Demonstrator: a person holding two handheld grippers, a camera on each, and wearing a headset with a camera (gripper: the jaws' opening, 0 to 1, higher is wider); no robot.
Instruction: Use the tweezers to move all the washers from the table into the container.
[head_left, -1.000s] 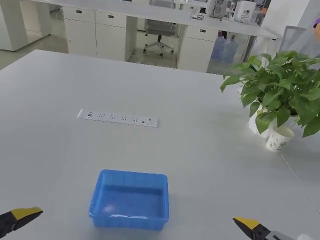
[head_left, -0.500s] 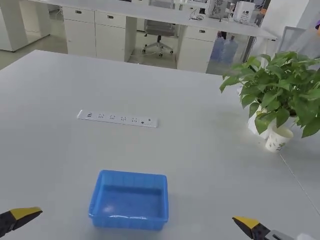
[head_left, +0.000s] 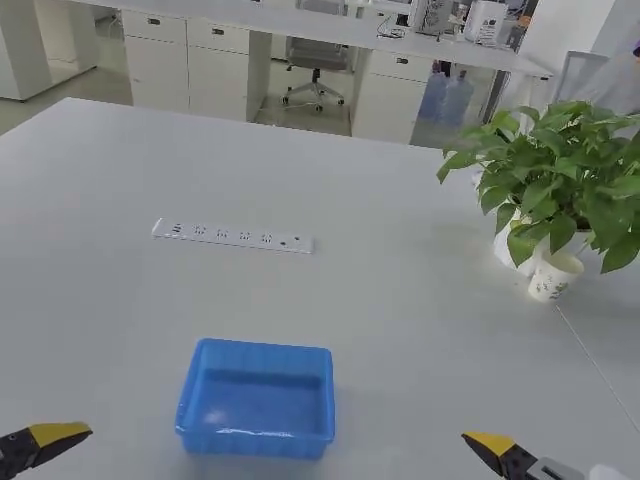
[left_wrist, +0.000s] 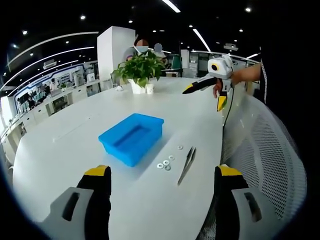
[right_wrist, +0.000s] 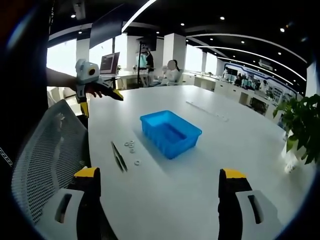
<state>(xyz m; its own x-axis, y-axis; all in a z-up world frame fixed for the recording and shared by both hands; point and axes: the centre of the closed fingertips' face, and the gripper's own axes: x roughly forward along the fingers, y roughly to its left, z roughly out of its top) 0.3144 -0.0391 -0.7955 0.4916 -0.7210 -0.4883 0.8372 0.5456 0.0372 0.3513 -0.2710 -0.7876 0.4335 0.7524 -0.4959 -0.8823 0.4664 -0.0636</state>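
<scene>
White table (head_left: 400, 300) takes up most of your head view. A mesh chair (left_wrist: 270, 150) sits at the table edge on your side.

The potted plant (head_left: 560, 190) is far right on the table, well apart from the work. The blue container (head_left: 257, 398) is directly in front of you, upright, open side up, roughly midway between your two grippers. The white power strip (head_left: 232, 236) lies flat beyond the container, apart from it.

Your left gripper (left_wrist: 162, 172) has its jaws spread wide with nothing between them. It's in the air at the near table edge, left of the container. Your right gripper (right_wrist: 160, 173) is the same: jaws wide apart, nothing in them, in the air to the right of the container. In the head view you see one yellow tip from each at the bottom corners.

A paper cup (head_left: 554, 277) stands just beside the plant pot.

The tweezers (left_wrist: 186, 165) lie flat on the table near your edge, on your side of the container, touching neither gripper.

The washers (left_wrist: 167, 161) are a loose cluster of about five on the table, between the tweezers and the container, just beside the tweezers and outside the container.
</scene>
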